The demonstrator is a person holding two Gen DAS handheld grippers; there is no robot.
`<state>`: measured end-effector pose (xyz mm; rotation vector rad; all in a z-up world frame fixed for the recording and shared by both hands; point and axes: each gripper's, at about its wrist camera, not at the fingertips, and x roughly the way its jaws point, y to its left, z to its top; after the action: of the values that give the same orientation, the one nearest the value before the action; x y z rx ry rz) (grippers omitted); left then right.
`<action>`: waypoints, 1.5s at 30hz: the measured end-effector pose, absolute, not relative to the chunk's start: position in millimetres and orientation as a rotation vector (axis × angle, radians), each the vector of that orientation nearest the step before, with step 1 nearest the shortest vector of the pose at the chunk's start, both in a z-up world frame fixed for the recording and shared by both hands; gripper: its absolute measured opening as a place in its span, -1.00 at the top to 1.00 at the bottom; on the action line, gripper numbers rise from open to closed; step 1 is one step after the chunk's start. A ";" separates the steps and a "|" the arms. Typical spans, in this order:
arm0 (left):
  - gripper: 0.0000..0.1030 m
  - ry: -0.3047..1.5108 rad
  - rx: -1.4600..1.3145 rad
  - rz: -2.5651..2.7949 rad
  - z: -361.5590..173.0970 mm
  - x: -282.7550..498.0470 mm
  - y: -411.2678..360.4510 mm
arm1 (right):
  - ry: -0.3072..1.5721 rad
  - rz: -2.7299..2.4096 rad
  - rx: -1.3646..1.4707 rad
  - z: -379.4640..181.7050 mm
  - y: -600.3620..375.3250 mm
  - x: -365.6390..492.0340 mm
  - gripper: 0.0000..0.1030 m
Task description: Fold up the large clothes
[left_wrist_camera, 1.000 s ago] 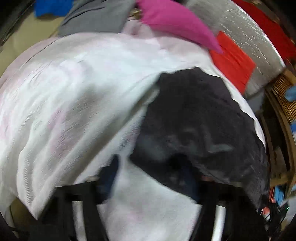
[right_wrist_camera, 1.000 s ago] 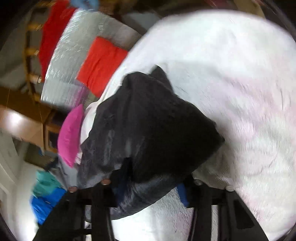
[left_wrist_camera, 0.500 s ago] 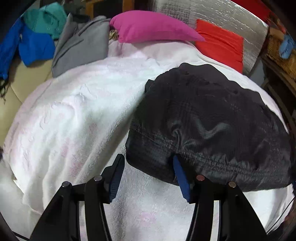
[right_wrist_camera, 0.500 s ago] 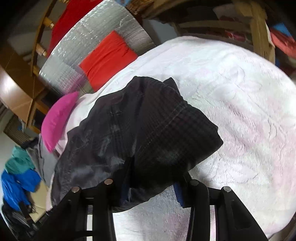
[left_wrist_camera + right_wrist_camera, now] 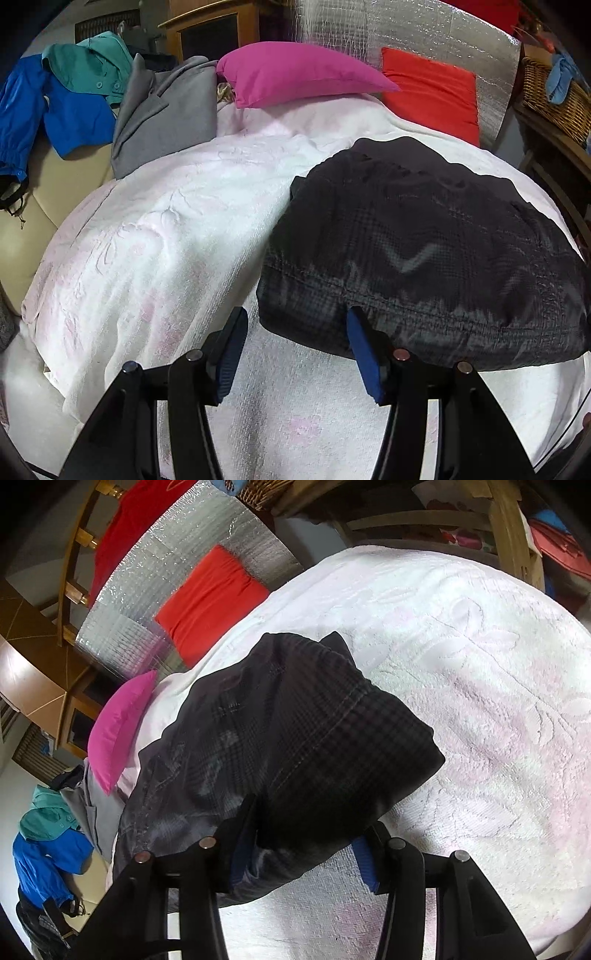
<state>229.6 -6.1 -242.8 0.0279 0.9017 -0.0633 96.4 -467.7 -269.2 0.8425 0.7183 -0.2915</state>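
Observation:
A dark plaid garment [image 5: 424, 254] lies folded on a white and pink blanket [image 5: 166, 240]. My left gripper [image 5: 295, 350] is open at the garment's near left corner; the hem's corner lies between the jaws, nothing gripped. In the right wrist view the same garment [image 5: 295, 746] lies folded on the blanket [image 5: 480, 686]. My right gripper [image 5: 303, 853] is open, and the garment's near edge lies between its blue pads [image 5: 364, 864], loose.
A pink pillow [image 5: 295, 74] and a red cushion [image 5: 432, 88] lie at the far end against a silver foil panel [image 5: 406, 33]. Grey [image 5: 166, 110], teal [image 5: 88, 66] and blue [image 5: 66, 114] clothes lie at the far left. A wicker basket [image 5: 554, 99] stands at the right.
Both grippers let go of the dark garment and opened. It dropped flat onto the blanket. The lifted white blanket edge fell back down. Both grippers pulled back slightly.

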 end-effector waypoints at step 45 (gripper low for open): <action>-0.29 0.957 -0.090 -0.097 -231.1 238.2 -5.0 | 0.704 -0.328 0.923 -265.6 -461.7 85.4 -0.29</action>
<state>238.2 -5.0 -231.1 -0.0904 0.9575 -0.0974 85.4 -461.7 -265.6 0.9235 0.7041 -0.3280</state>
